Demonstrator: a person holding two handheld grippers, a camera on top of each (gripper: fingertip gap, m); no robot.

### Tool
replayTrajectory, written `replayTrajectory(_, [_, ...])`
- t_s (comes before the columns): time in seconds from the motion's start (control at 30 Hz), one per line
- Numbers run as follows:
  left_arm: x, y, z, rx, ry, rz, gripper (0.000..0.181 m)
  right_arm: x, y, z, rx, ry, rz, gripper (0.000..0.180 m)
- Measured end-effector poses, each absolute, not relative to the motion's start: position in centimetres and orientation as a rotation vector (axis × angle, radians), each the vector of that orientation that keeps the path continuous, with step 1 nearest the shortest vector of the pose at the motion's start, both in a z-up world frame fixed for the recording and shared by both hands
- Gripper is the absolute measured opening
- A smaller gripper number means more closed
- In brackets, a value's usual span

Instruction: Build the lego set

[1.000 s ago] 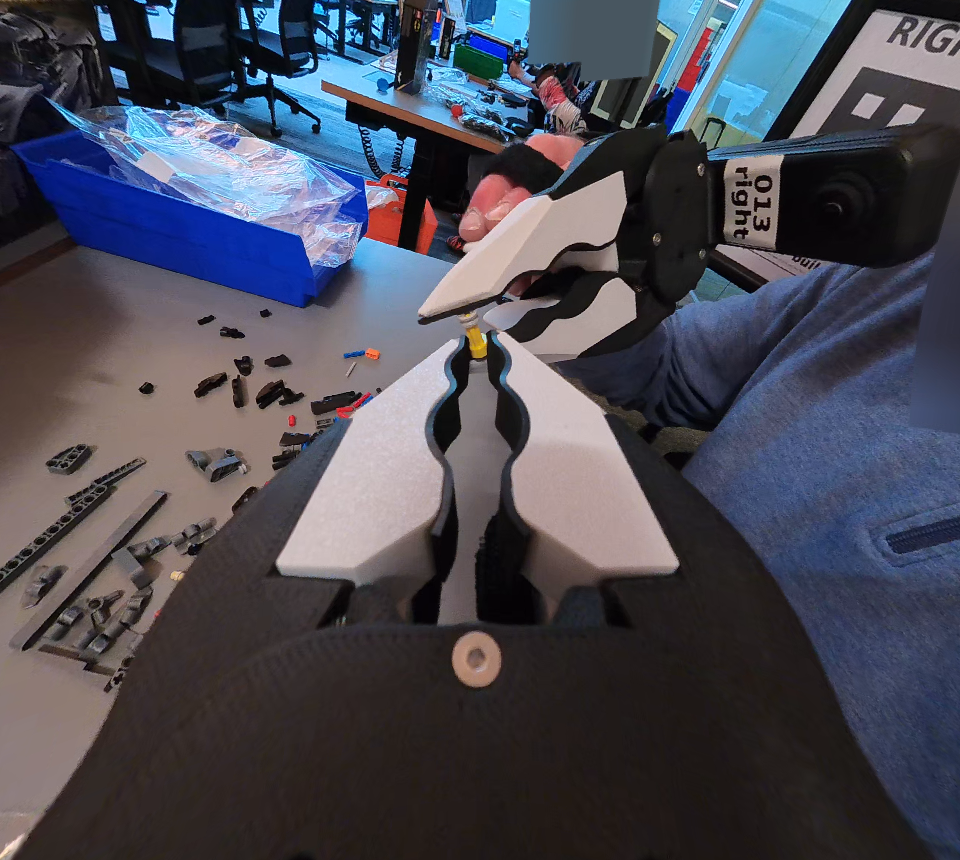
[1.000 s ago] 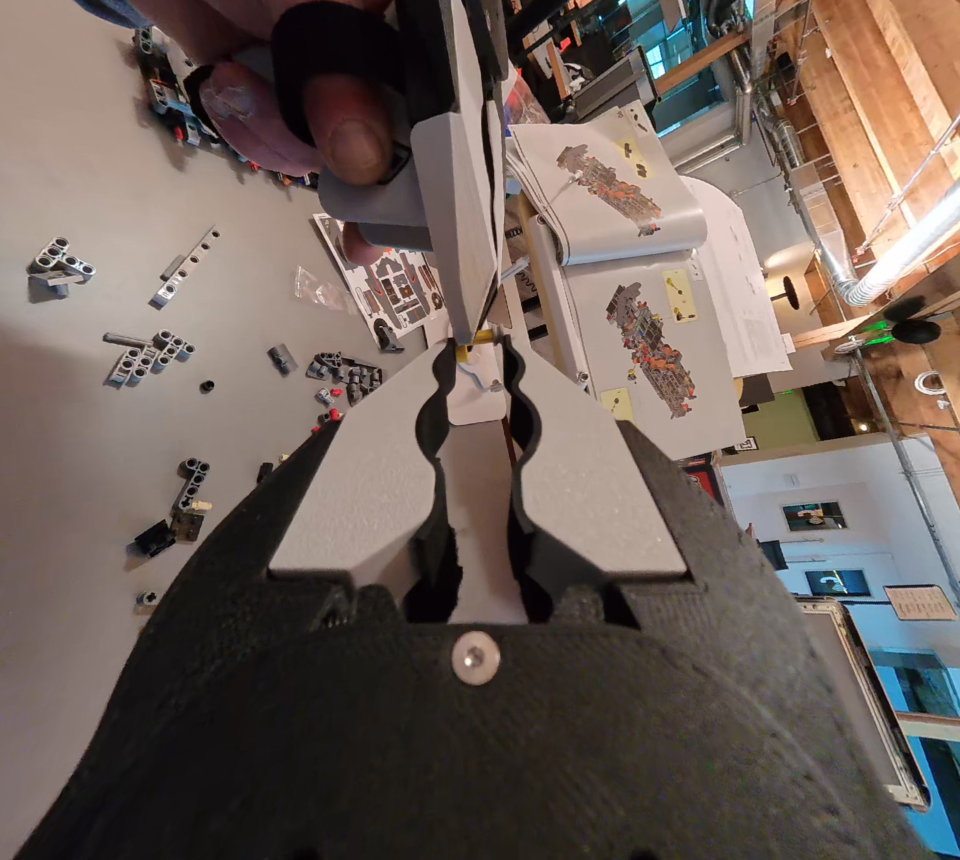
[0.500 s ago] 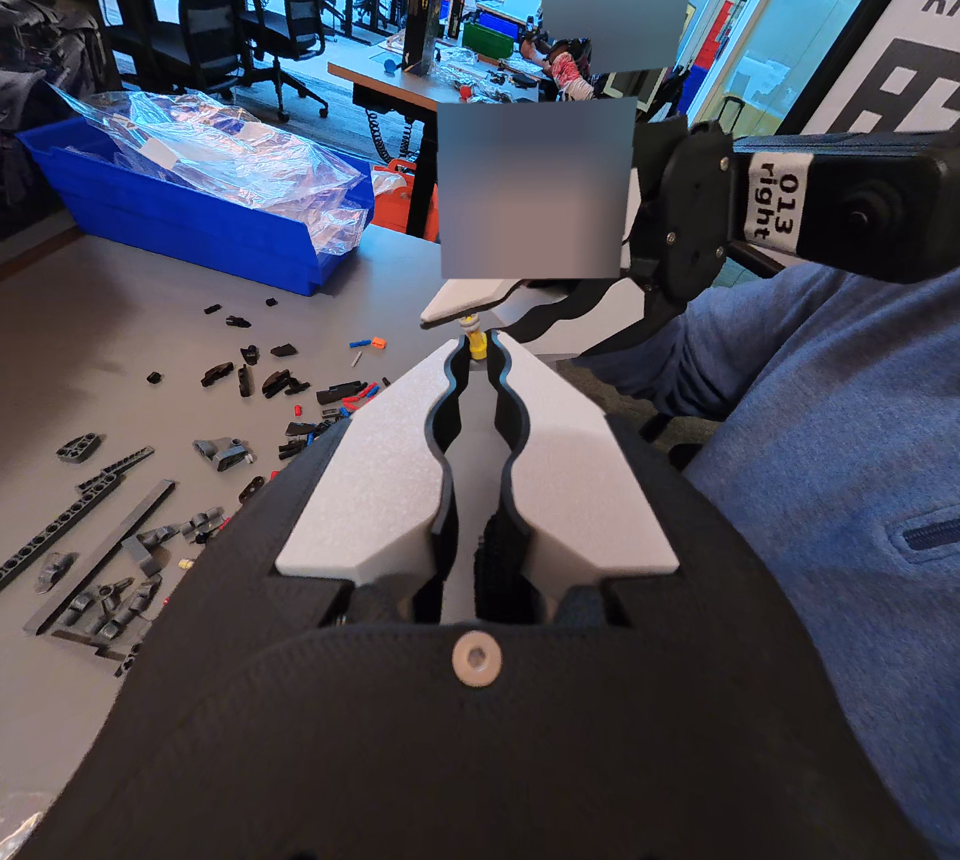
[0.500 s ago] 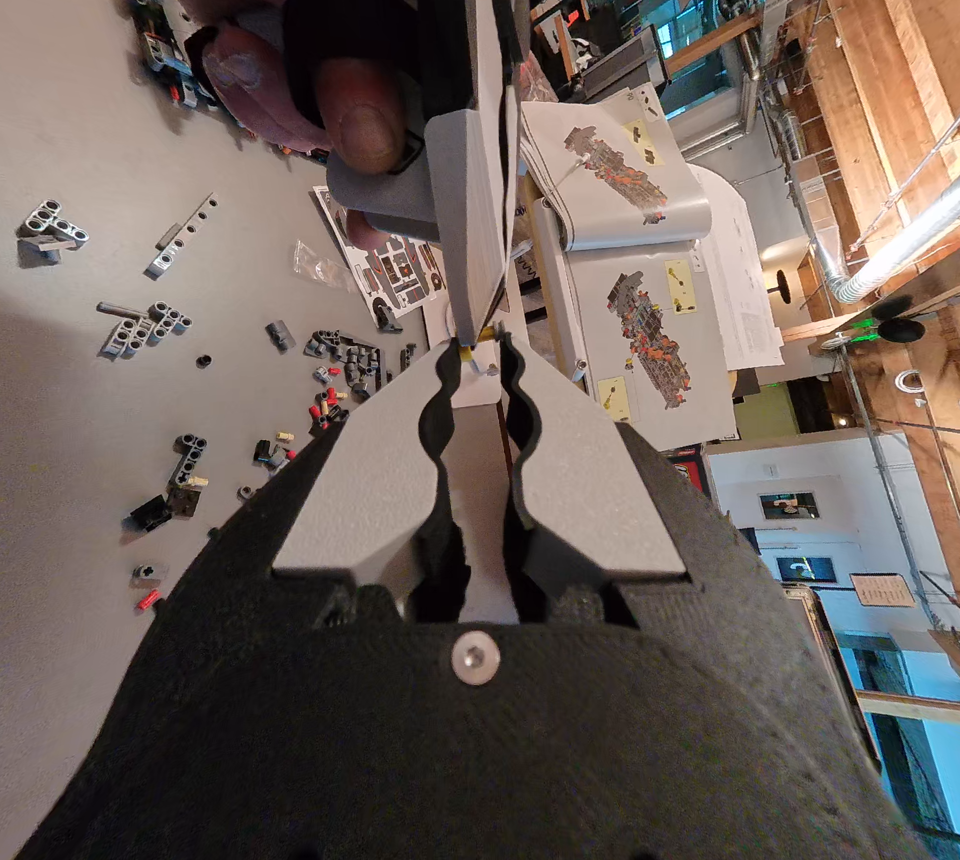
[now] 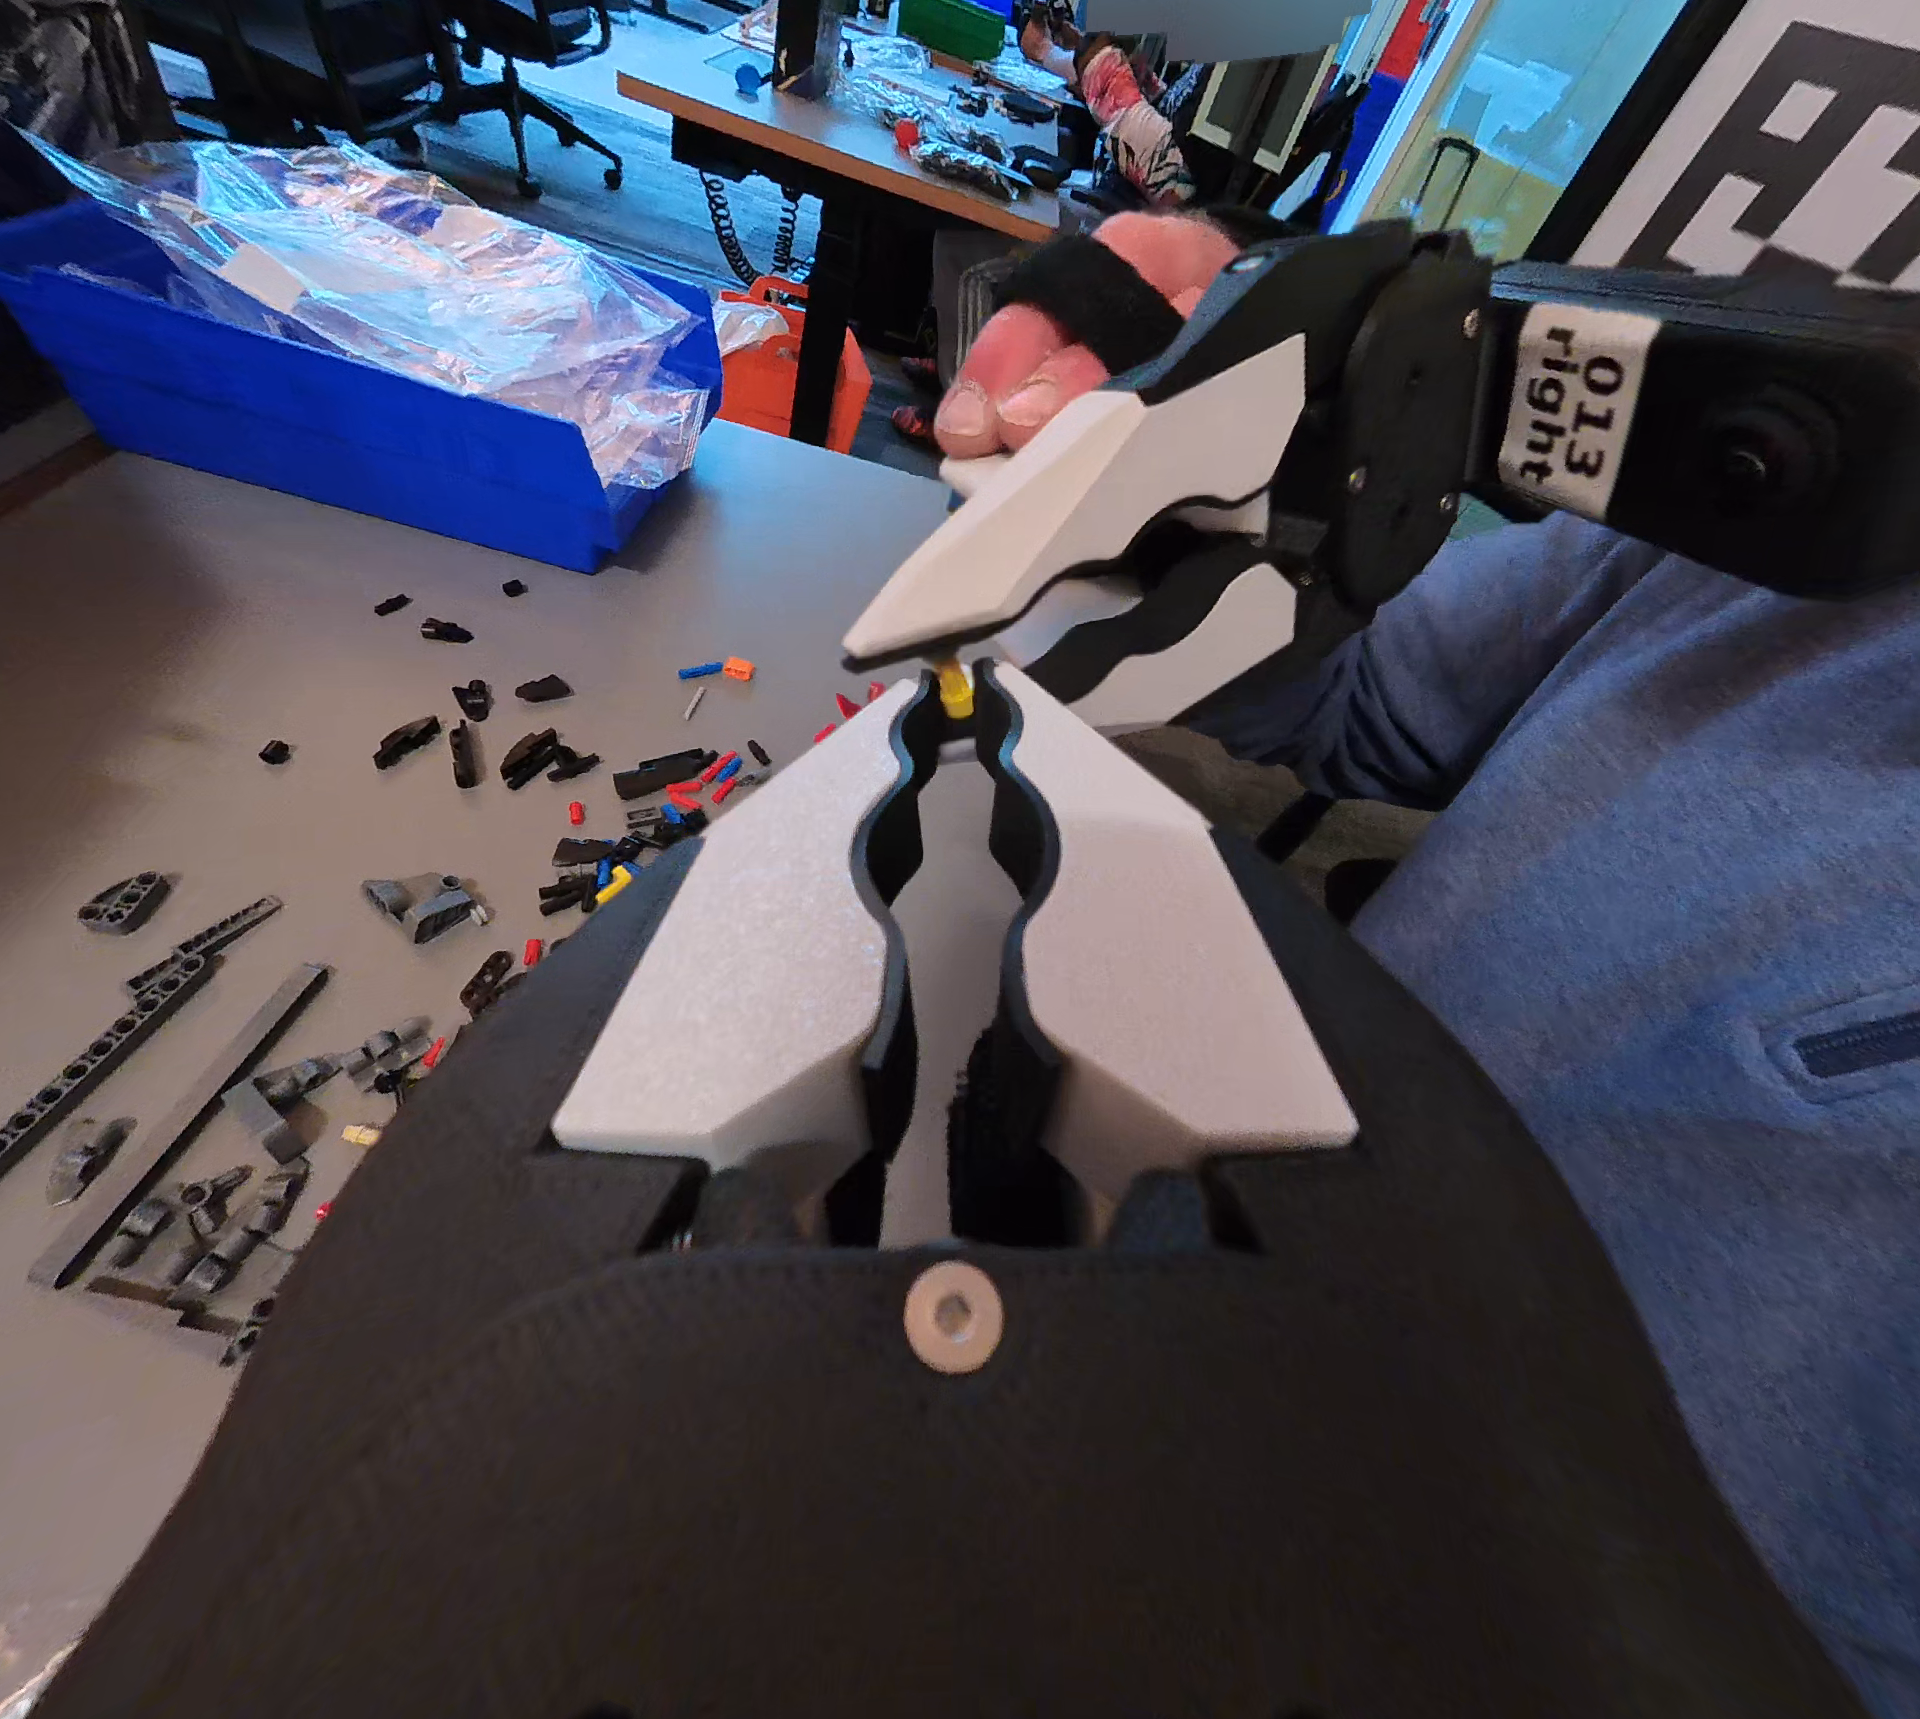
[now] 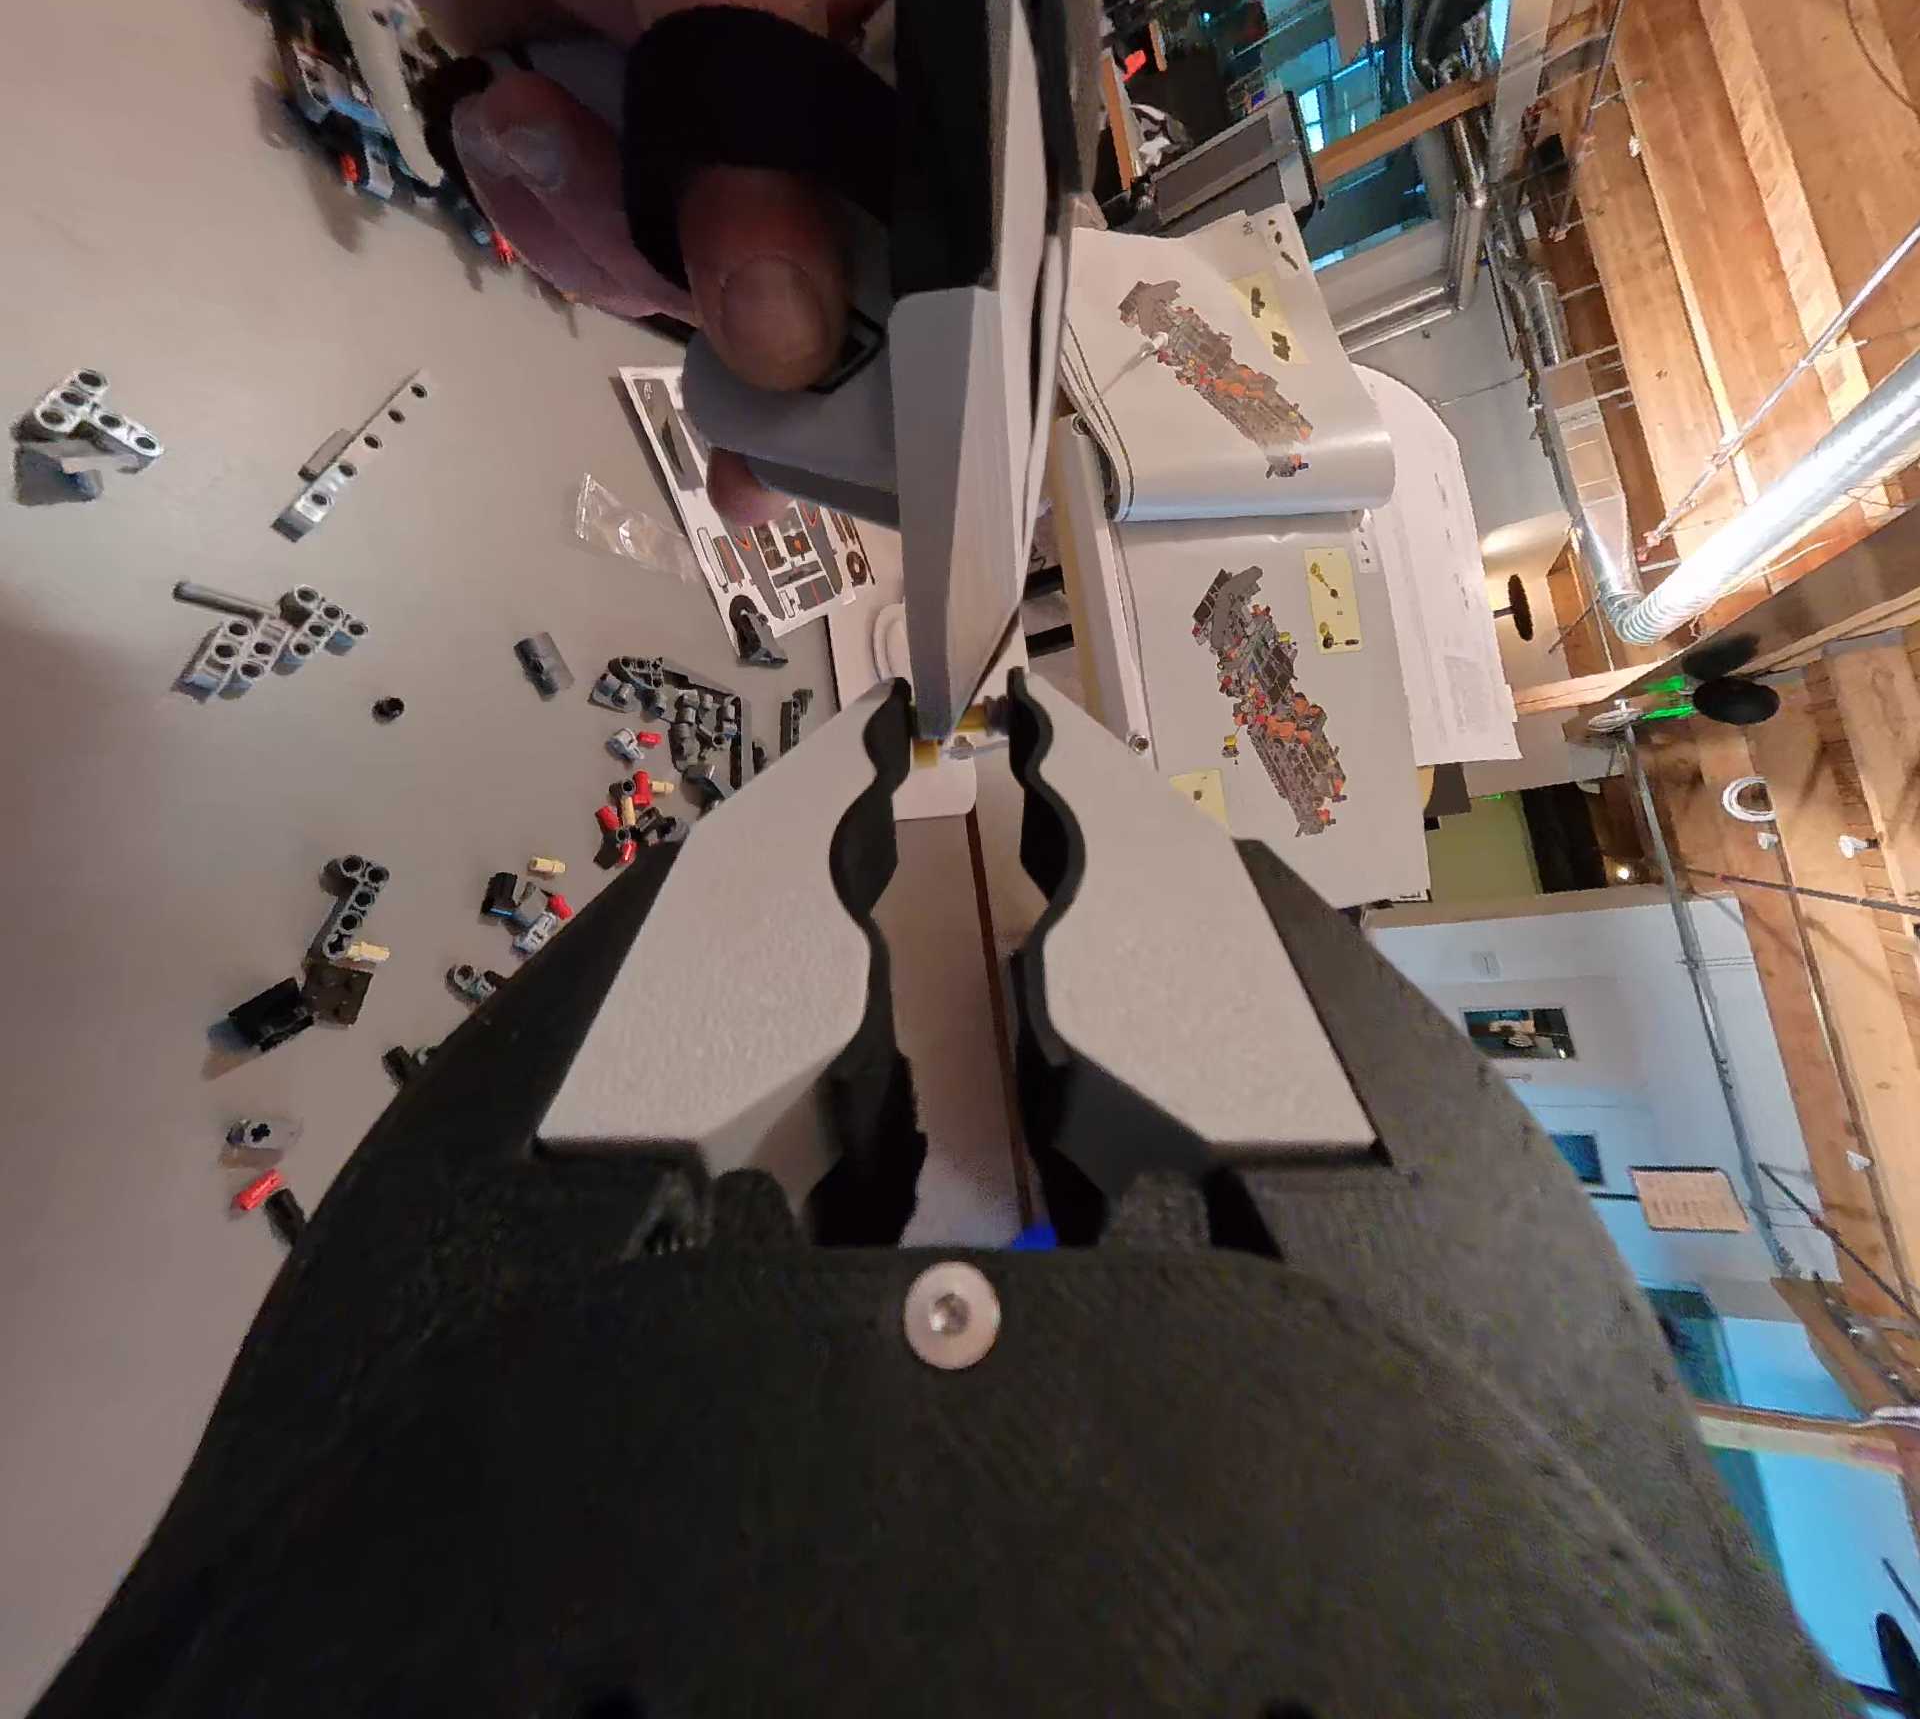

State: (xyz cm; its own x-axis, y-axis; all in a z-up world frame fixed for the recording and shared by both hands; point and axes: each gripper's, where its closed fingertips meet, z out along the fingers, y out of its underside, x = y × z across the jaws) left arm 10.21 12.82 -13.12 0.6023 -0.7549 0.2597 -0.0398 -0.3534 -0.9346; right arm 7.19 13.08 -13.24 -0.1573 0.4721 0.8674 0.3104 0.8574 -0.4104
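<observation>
A small yellow pin [image 5: 954,701] with a tan end stands between the tips of my left gripper [image 5: 954,690], which is shut on it above the table. My right gripper [image 5: 940,657] comes in from the right, its upper finger touching the pin's tan top. In the right wrist view my right gripper [image 6: 956,701] has narrow jaws that straddle the left gripper's thin fingertips [image 6: 945,630]. The yellow pin [image 6: 974,722] spans the gap between them, its tan end against the left jaw. A hand holds each gripper.
A blue bin [image 5: 343,433] with clear plastic bags stands at the table's far left. Loose black, grey and red pieces [image 5: 540,755] and long black beams [image 5: 177,1077] lie on the grey table. An open instruction booklet [image 6: 1247,443], a sticker sheet [image 6: 769,568] and grey beams [image 6: 270,641] lie beyond. My two grippers' fingertips are within a few centimetres of each other.
Both grippers stay together on the yellow pin. The right gripper has tilted so its fingers slope down onto the pin, and the pair has shifted slightly over the table.
</observation>
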Motion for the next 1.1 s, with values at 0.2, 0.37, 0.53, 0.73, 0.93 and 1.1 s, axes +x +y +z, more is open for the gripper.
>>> replayTrajectory(0.2, [10.4,13.0,-13.2,-1.797,0.65,-0.853,0.005,7.4,13.3,-13.3,-0.612,-1.763,0.166,0.015])
replayTrajectory(0.37, [10.7,13.1,-13.5,-1.814,0.661,-0.842,0.005,7.6,13.4,-13.7,-0.601,-1.786,0.122,0.014])
replayTrajectory(0.53, [10.9,13.3,-14.1,-1.835,0.662,-0.837,0.005,7.7,13.5,-14.4,-0.605,-1.823,0.086,0.012])
replayTrajectory(0.73, [10.4,13.9,-13.9,-1.794,0.618,-0.829,0.005,7.6,14.3,-13.9,-0.738,-1.786,0.263,0.032])
replayTrajectory(0.93, [8.7,14.3,-12.7,-1.629,0.75,-0.328,0.005,9.0,13.8,-12.9,-1.069,-1.682,0.998,0.023])
replayTrajectory(1.1, [9.2,13.6,-12.3,-1.416,0.991,0.188,0.005,9.4,13.0,-12.5,-1.241,-1.567,1.661,0.034])
